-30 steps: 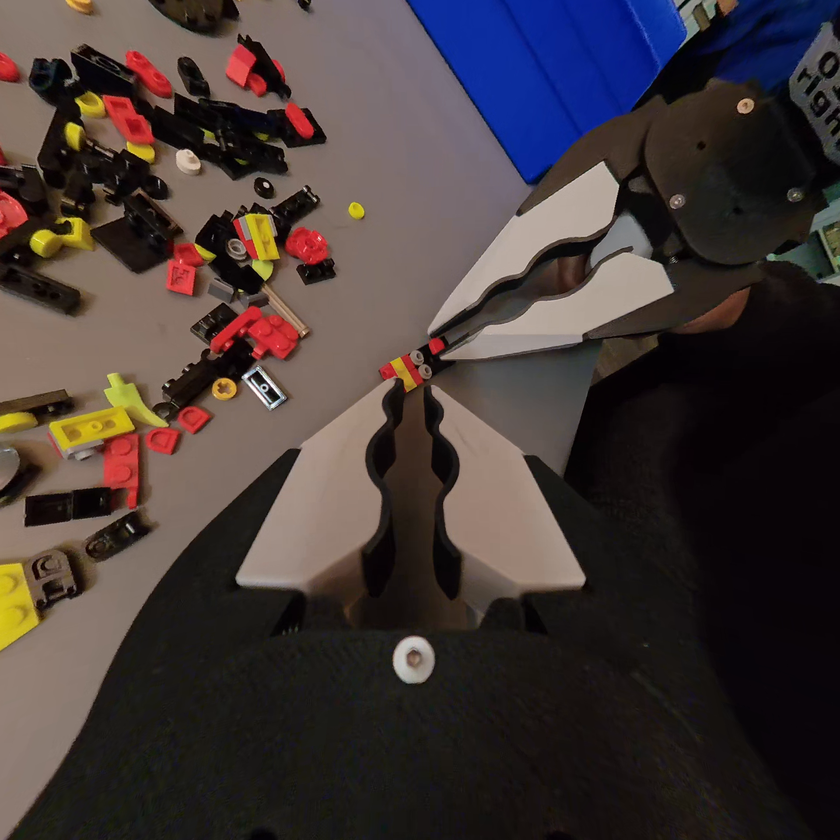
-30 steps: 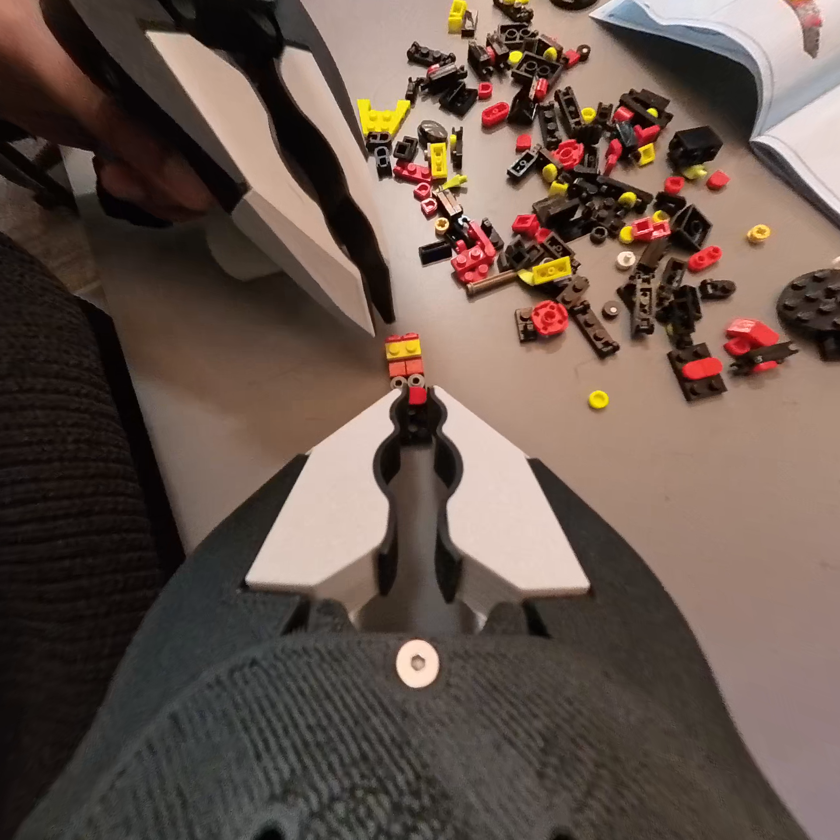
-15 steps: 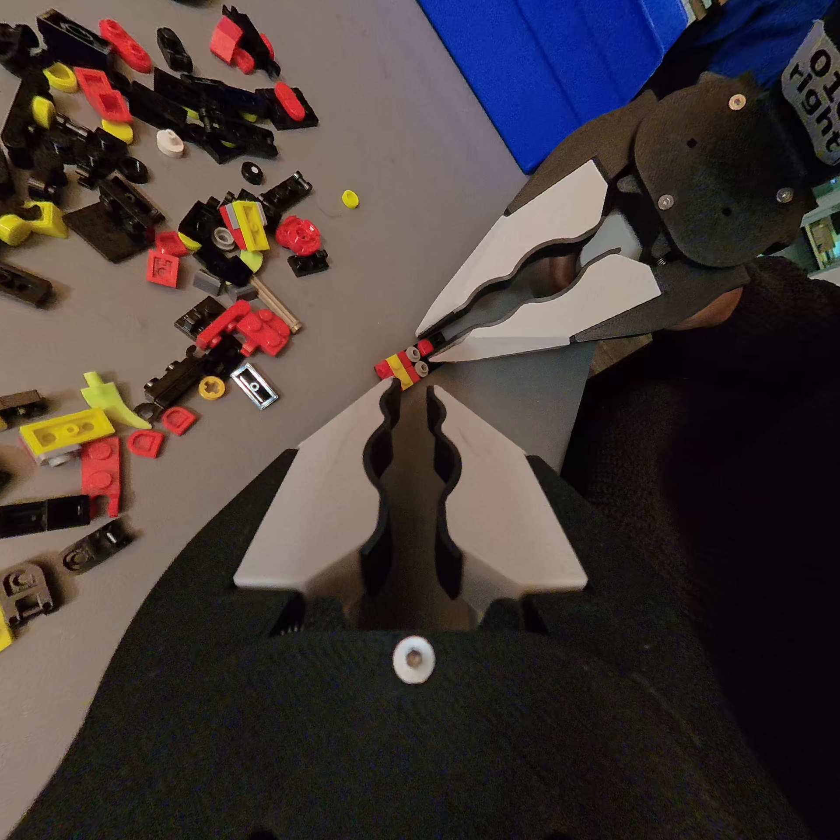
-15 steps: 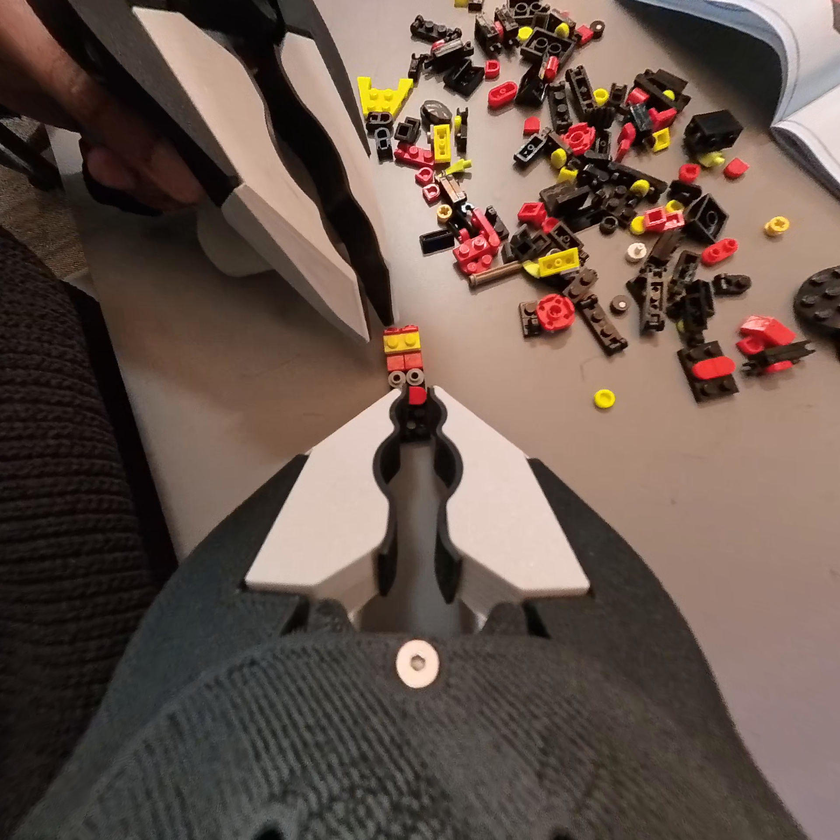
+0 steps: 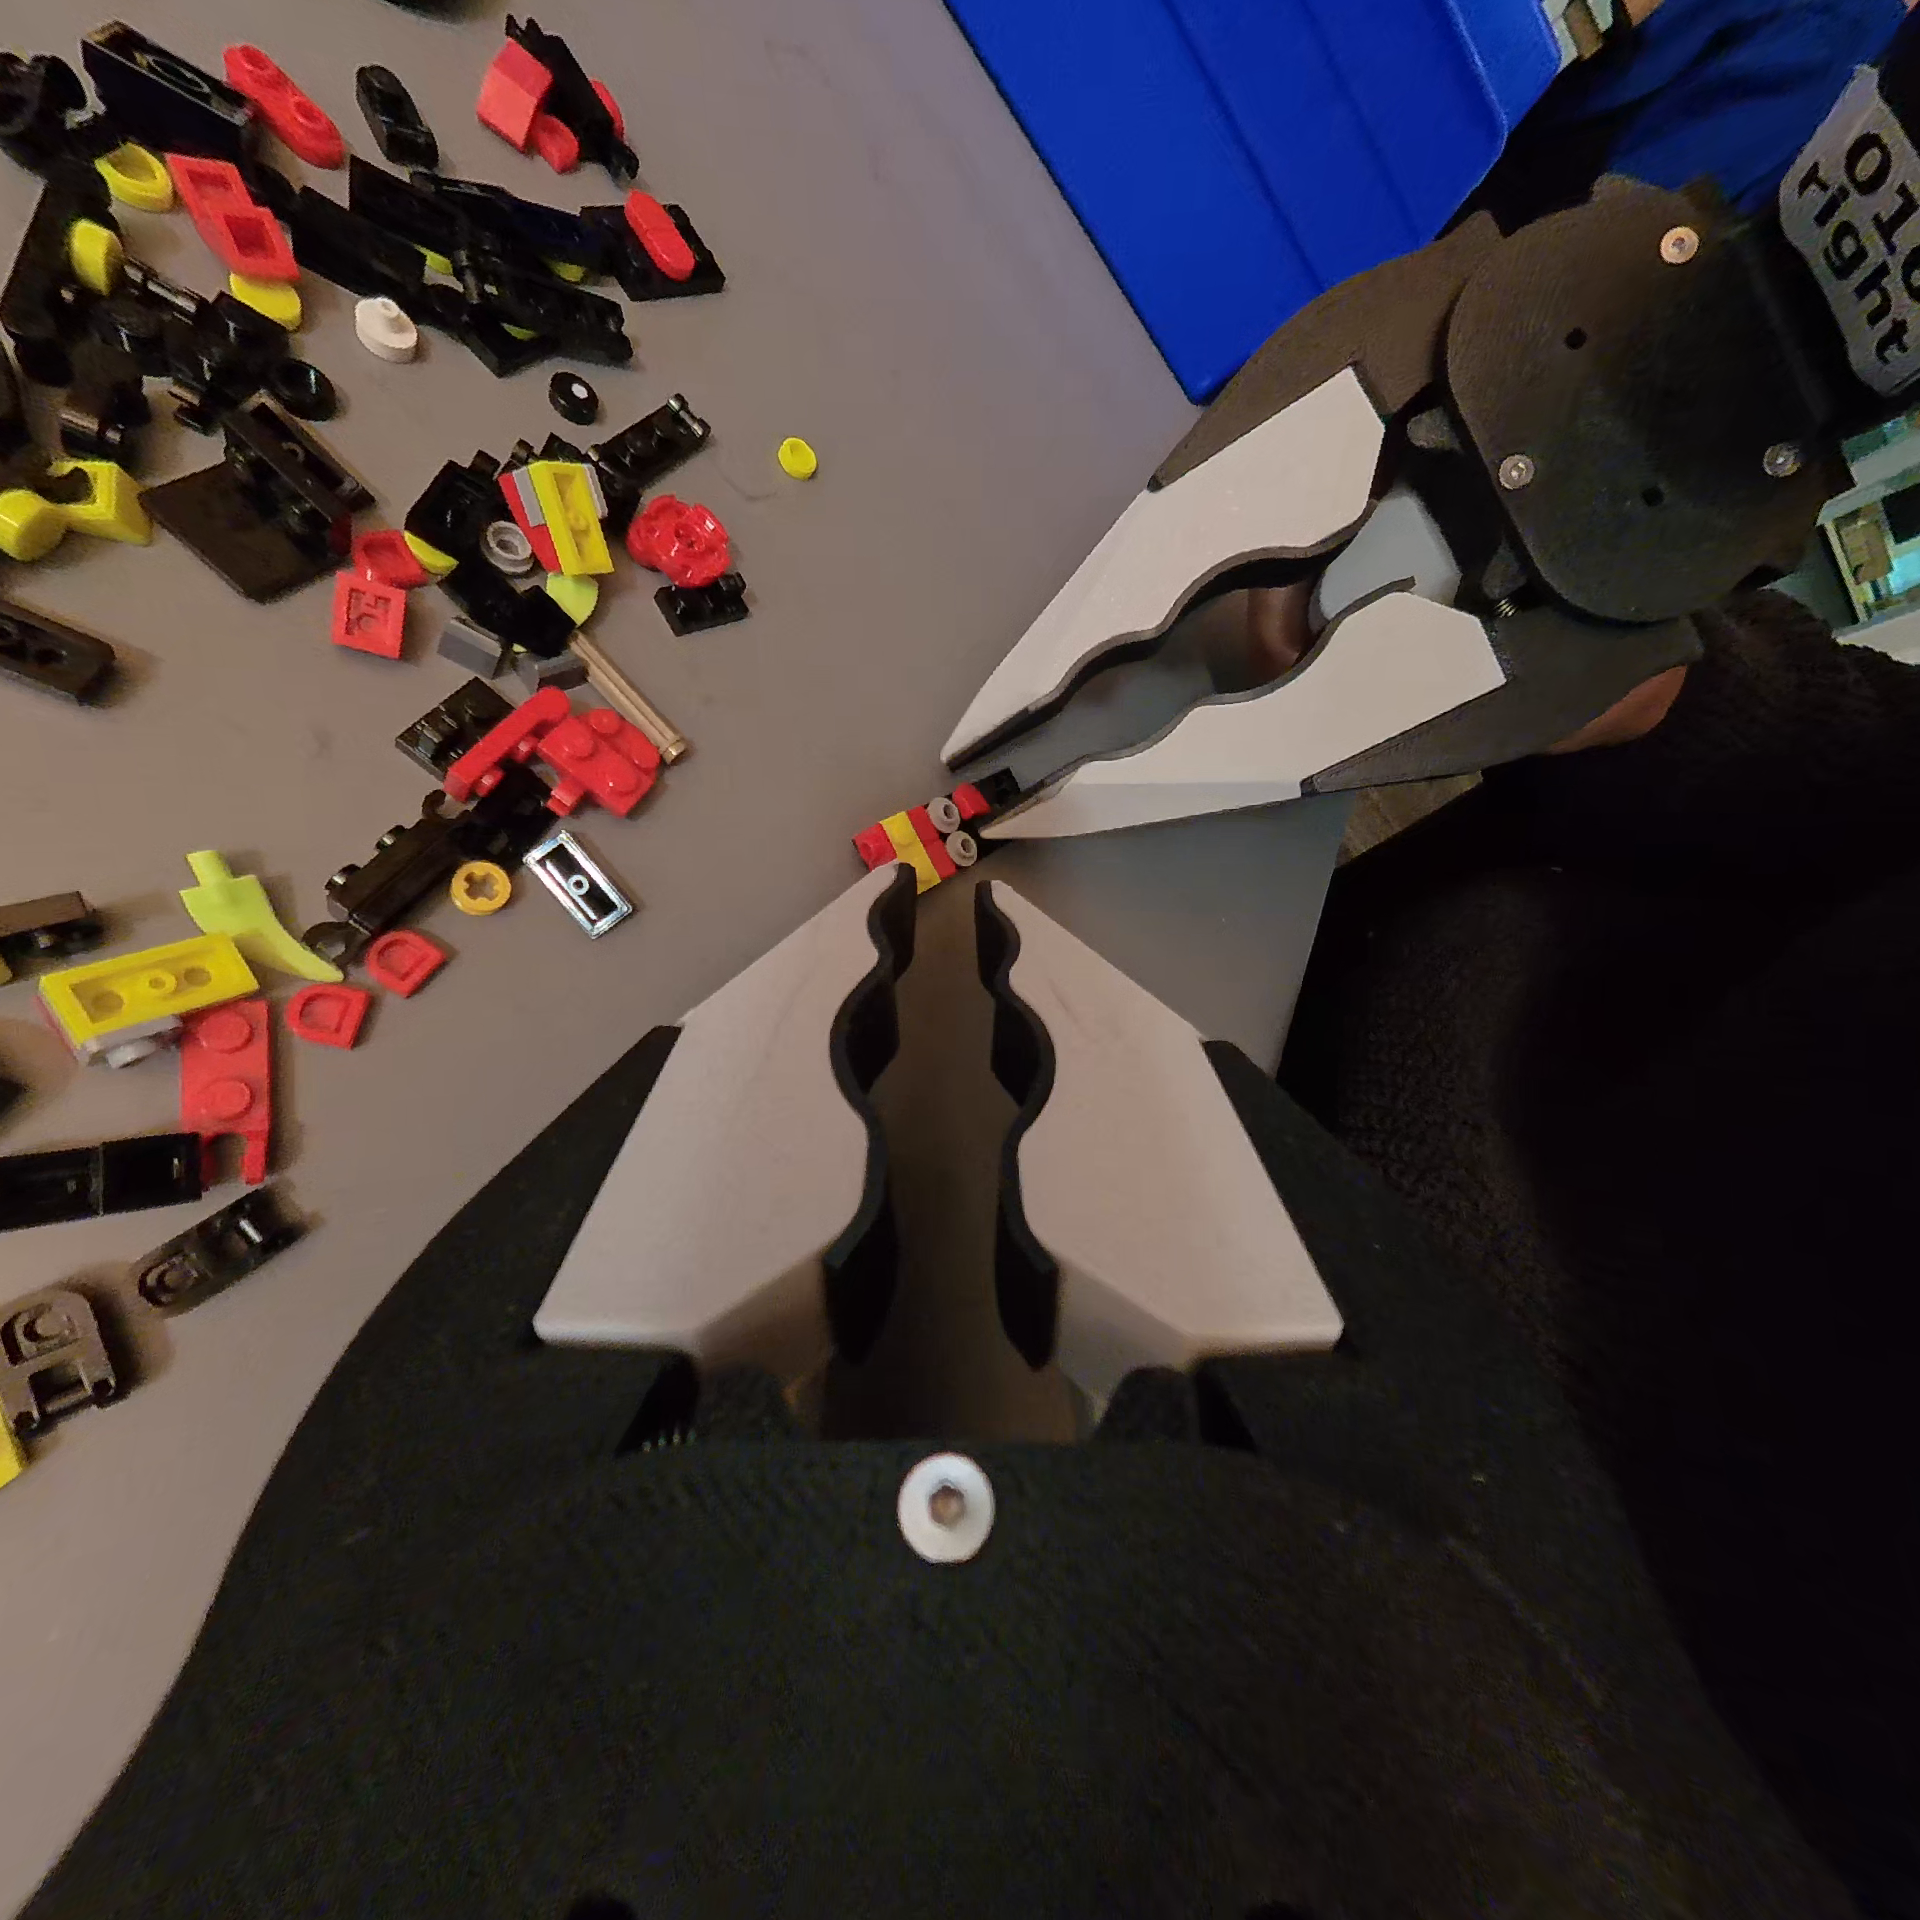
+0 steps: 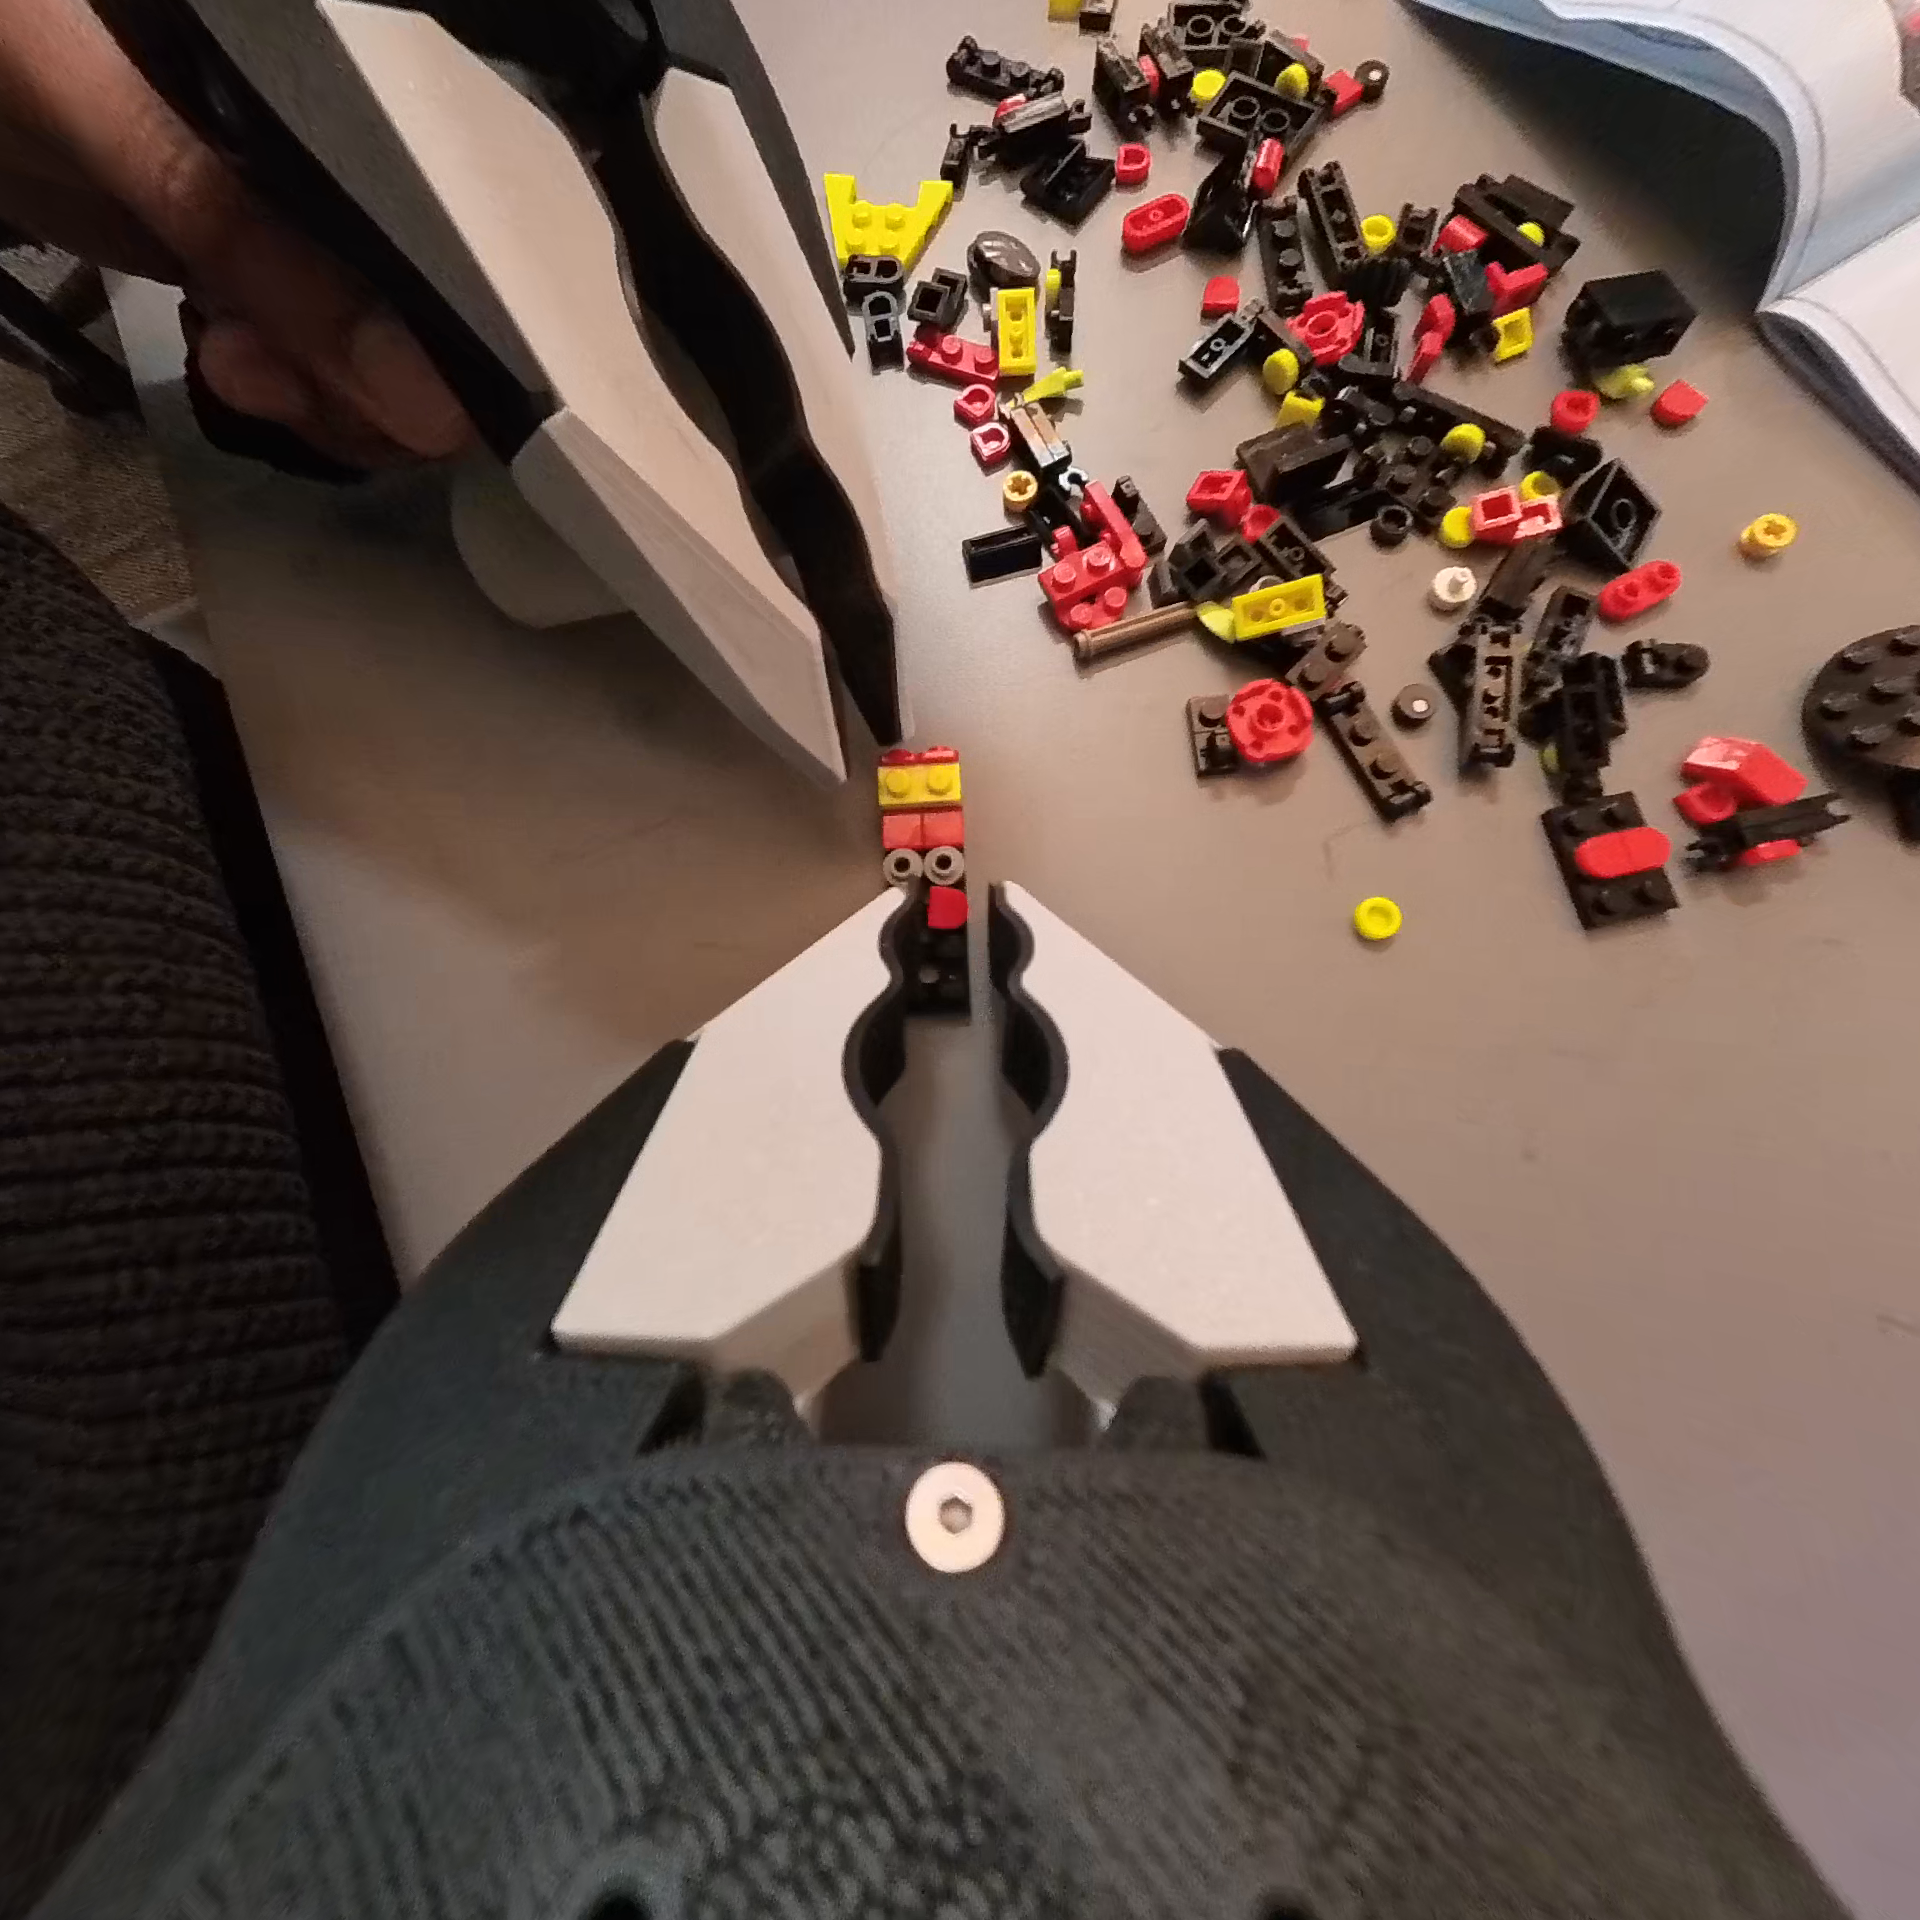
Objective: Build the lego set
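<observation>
A small assembly (image 6: 920,800) of red, yellow, grey and black bricks is held by its black end in my right gripper (image 6: 943,899). The jaws are closed on it, with a thin gap beside the right finger. In the left wrist view the assembly (image 5: 914,836) sticks out of the right gripper (image 5: 966,798) just above the table corner. My left gripper (image 5: 945,888) is open and empty, and its left fingertip touches the yellow brick's edge. In the right wrist view the left gripper (image 6: 868,753) comes in from the upper left and meets the assembly's far end.
A pile of loose black, red and yellow pieces (image 5: 312,416) covers the grey table (image 6: 1455,1143). A blue bin (image 5: 1247,156) stands beyond the table edge. An open booklet (image 6: 1818,156) and a black round plate (image 6: 1870,707) lie at the right. A hand (image 6: 260,312) holds the left gripper. Less than 4 cm separates the two grippers' tips.
The left gripper has closed in until its tip meets the assembly's far end. The right fingers have parted very slightly. The assembly stays in the right gripper.
</observation>
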The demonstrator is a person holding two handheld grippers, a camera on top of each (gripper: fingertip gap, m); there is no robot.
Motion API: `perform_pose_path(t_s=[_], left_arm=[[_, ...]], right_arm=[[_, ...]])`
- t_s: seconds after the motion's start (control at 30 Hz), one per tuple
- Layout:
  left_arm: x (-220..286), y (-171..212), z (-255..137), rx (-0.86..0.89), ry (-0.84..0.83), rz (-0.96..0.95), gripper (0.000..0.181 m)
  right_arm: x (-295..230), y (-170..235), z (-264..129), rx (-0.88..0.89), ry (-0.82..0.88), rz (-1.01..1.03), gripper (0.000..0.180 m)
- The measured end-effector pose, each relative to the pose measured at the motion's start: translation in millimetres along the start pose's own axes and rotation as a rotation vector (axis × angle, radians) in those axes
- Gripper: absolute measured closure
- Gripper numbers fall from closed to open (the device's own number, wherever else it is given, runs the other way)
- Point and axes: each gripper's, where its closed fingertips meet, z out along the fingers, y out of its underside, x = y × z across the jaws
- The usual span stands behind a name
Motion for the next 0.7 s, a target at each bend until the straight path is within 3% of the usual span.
perform_pose_path(t_s=[0.17,0.4,0.7], left_arm=[[-0.2,0.1,-0.2,0.000,0.000,-0.001,0.172],[0.2,1.2,0.9,-0.007,0.005,-0.003,0.172],[0.3,1.1,1.8,-0.009,0.007,-0.005,0.172]], right_arm=[[-0.2,-5.1,-5.5,0.040,-0.031,0.032,0.165],[5.8,-9.3,-16.5,0.111,-0.142,0.226,0.174],[-3.7,0.1,-4.8,0.005,-0.091,0.073,0.180]])
